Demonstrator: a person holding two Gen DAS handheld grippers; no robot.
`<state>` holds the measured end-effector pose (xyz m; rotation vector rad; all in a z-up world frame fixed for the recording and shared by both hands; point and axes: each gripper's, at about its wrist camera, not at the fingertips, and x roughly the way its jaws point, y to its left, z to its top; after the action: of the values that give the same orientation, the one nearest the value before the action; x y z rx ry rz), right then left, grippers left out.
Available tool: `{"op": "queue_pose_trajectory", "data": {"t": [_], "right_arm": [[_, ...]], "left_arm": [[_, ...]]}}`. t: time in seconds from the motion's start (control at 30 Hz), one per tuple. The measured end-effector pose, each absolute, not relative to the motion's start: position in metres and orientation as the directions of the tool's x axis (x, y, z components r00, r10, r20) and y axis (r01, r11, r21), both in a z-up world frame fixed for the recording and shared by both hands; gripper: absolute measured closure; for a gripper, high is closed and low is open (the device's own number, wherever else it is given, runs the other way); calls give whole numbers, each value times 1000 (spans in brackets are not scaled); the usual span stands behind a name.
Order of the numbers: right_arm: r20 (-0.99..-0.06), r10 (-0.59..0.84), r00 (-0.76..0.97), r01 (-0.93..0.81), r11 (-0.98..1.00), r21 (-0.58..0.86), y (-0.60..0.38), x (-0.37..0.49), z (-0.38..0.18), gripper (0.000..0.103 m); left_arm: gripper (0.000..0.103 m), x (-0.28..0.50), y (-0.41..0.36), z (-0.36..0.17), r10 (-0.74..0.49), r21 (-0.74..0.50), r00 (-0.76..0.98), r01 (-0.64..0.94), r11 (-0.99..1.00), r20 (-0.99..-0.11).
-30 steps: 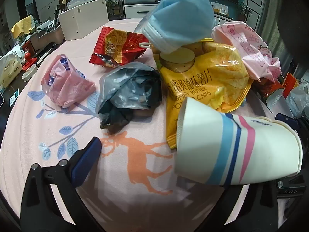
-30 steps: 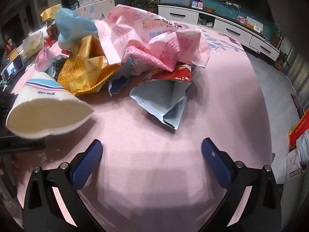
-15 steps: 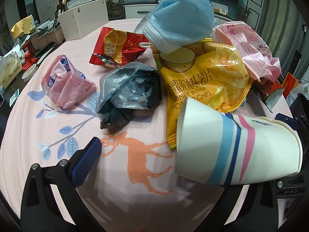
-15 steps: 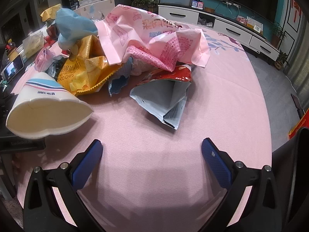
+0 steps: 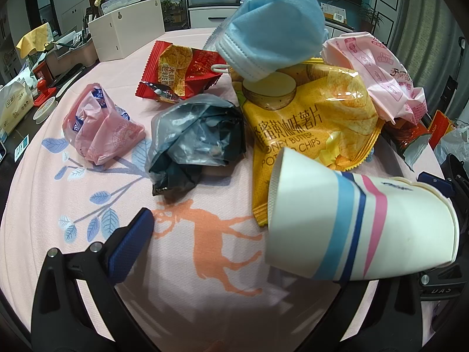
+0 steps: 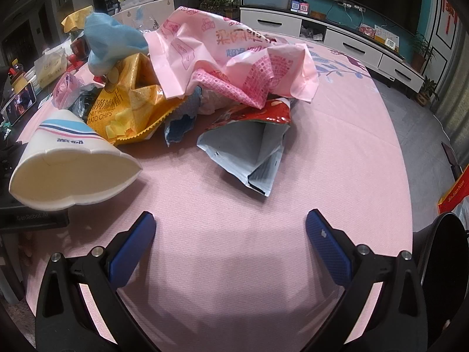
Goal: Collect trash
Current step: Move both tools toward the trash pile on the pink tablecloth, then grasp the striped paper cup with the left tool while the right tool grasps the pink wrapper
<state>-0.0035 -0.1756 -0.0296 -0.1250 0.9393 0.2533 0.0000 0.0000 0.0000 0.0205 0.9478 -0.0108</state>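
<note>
Trash lies heaped on a round pink-clothed table [image 6: 234,249]. A striped paper cup [image 5: 360,223] lies on its side over my left gripper's right finger, which it hides; it also shows in the right wrist view [image 6: 73,164]. Behind it lie a yellow chip bag [image 5: 310,117], a blue face mask [image 5: 272,38], a crumpled black bag [image 5: 196,140], a pink bag [image 5: 99,129], a red snack wrapper [image 5: 178,70] and a pink wrapper [image 6: 234,61]. A torn red-and-silver pouch [image 6: 249,152] lies ahead of my right gripper [image 6: 231,234], which is open and empty.
A white box [image 5: 126,32] and desk clutter stand at the table's far left edge. A phone [image 6: 20,102] stands off the left side. A white TV cabinet [image 6: 337,41] lines the far wall. A red bag [image 6: 457,193] sits off the table's right.
</note>
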Motion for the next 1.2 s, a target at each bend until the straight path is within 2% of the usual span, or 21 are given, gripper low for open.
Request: {"op": "queue_pose_trajectory", "data": {"t": [0.53, 0.7, 0.8, 0.9, 1.2], "right_arm": [[-810, 160, 564, -269, 963, 3, -176, -4, -30, 3], [-810, 132, 571, -217, 976, 6, -175, -4, -29, 3], [-820, 169, 547, -224, 973, 51, -178, -11, -22, 3], [-773, 207, 600, -226, 971, 85, -182, -22, 1, 3], [-650, 203, 733, -209, 976, 69, -190, -52, 57, 3]], "left_arm": [[2, -2, -1, -1, 9, 14, 583, 4, 1000, -812], [3, -16, -7, 5, -9, 4, 548, 24, 1000, -836], [3, -26, -8, 17, -9, 8, 565, 28, 1000, -825], [3, -39, -6, 35, -19, -6, 598, 23, 1000, -802], [3, -58, 5, 67, -70, -89, 625, 2, 996, -777]]}}
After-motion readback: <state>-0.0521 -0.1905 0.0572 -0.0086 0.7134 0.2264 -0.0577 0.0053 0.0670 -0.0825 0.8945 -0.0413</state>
